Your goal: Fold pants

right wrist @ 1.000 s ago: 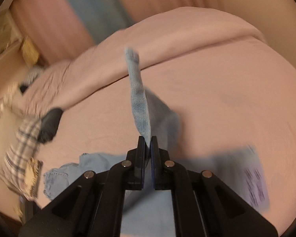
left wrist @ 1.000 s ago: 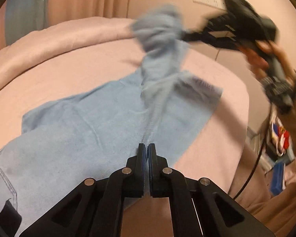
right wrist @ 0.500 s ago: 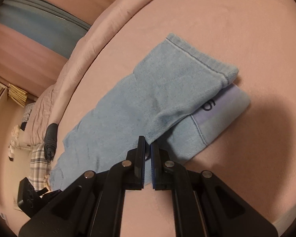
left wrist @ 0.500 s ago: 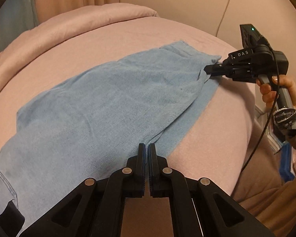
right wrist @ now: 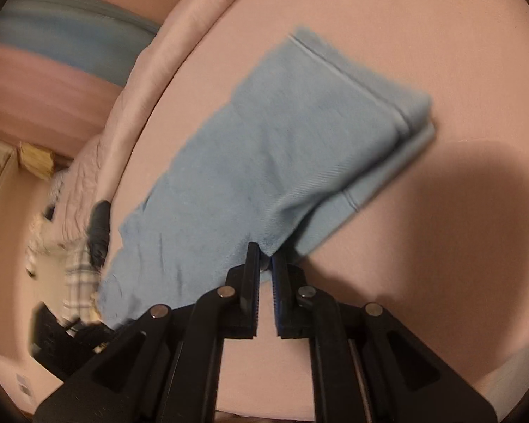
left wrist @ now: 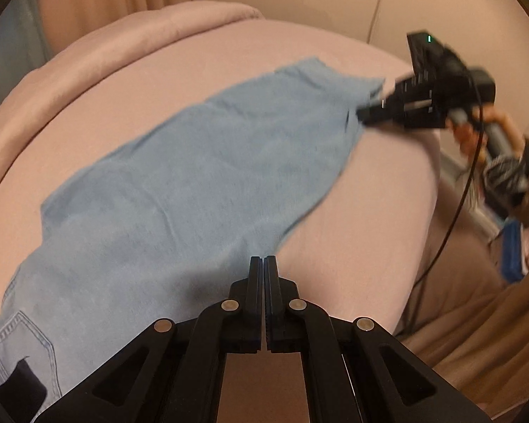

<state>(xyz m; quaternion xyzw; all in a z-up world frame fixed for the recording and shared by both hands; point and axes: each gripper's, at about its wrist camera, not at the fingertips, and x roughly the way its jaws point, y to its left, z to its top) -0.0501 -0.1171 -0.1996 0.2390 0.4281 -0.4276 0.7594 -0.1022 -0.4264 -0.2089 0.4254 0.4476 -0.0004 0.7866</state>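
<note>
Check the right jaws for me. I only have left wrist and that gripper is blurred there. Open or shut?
Observer: Open. Right wrist shows a clear gap between the jaws of the right gripper, with a fold of the pants right at the tips.
Operator: Leg hems lined up?
Observer: Nearly. The top hem sits slightly back from the lower hem, so a strip of the lower leg shows.
Operator: Anything near the waist end?
Observer: A dark item and a plaid cloth sit just left of it in that view. Both are too blurred to identify.
</note>
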